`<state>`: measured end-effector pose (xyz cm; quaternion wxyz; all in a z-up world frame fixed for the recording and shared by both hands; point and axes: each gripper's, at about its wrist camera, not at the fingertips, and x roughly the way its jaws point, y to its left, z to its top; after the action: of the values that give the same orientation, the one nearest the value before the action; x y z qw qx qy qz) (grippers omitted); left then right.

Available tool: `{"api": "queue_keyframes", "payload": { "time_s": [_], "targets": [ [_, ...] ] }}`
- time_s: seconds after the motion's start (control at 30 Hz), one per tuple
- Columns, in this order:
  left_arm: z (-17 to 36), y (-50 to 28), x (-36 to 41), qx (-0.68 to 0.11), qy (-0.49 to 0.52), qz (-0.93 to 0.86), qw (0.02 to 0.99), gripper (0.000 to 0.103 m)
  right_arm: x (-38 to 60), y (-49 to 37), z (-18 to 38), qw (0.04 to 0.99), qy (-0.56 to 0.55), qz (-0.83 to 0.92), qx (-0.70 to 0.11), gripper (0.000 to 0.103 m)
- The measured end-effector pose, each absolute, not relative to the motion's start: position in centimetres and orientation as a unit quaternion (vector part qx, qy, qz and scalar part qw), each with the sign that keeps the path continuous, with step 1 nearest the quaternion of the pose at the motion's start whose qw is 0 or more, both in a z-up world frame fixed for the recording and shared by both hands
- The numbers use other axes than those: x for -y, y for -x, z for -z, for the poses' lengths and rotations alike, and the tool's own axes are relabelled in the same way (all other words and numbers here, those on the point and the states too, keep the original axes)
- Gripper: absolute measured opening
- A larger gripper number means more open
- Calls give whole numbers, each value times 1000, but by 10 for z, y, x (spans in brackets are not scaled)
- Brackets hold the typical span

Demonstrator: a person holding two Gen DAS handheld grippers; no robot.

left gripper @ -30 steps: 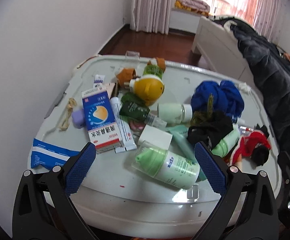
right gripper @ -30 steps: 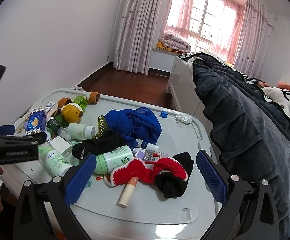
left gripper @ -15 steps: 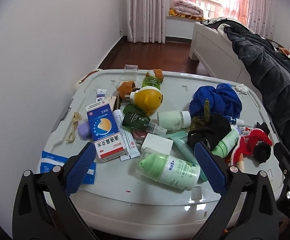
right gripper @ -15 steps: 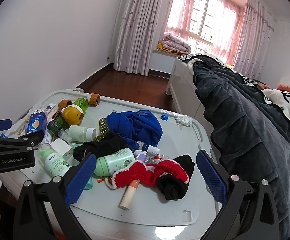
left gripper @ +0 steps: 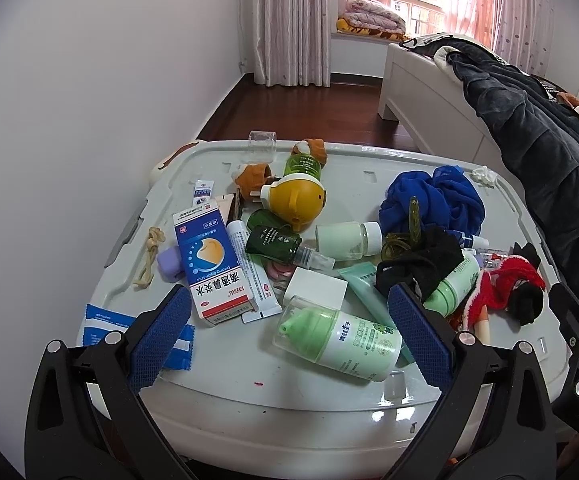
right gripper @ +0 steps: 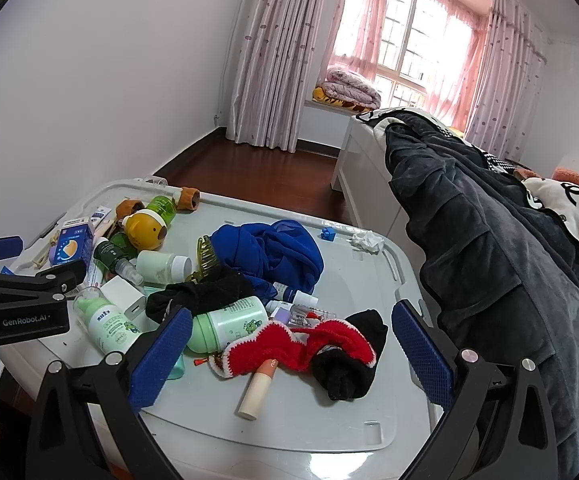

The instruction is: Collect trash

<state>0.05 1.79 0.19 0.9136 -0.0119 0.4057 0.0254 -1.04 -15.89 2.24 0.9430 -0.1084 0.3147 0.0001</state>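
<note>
A cluttered grey bin lid (left gripper: 225, 376) serves as the table. A crumpled white tissue (left gripper: 484, 176) (right gripper: 367, 241) lies at its far right corner. A blue-and-white wrapper (left gripper: 101, 324) sits at the front left edge, partly behind my left finger. A blue medicine box (left gripper: 209, 264) and a green pump bottle (left gripper: 341, 340) lie near the front. My left gripper (left gripper: 288, 294) hovers open above the front edge, holding nothing. My right gripper (right gripper: 291, 312) is open over a red knitted piece (right gripper: 289, 344) and a black sock (right gripper: 345, 368), touching neither.
Blue cloth (right gripper: 273, 252), a yellow bear-shaped device (left gripper: 297, 200), bottles, tubes and a hair claw (right gripper: 205, 260) crowd the lid. A bed with dark bedding (right gripper: 489, 264) flanks the right side. A white wall runs along the left. Wooden floor lies beyond.
My left gripper has drawn back and tilted up a little, so the lid sits lower in its view. The right gripper has barely shifted. Nothing was picked up.
</note>
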Motion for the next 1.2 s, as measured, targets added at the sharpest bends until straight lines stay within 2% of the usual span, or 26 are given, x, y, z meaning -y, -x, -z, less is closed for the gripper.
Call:
{"api": "queue_keyframes", "payload": {
  "time_s": [1.2],
  "targets": [
    [1, -2, -19, -407, 17, -25, 913, 96, 169, 12, -28, 945, 104, 14, -309, 99]
  ]
}}
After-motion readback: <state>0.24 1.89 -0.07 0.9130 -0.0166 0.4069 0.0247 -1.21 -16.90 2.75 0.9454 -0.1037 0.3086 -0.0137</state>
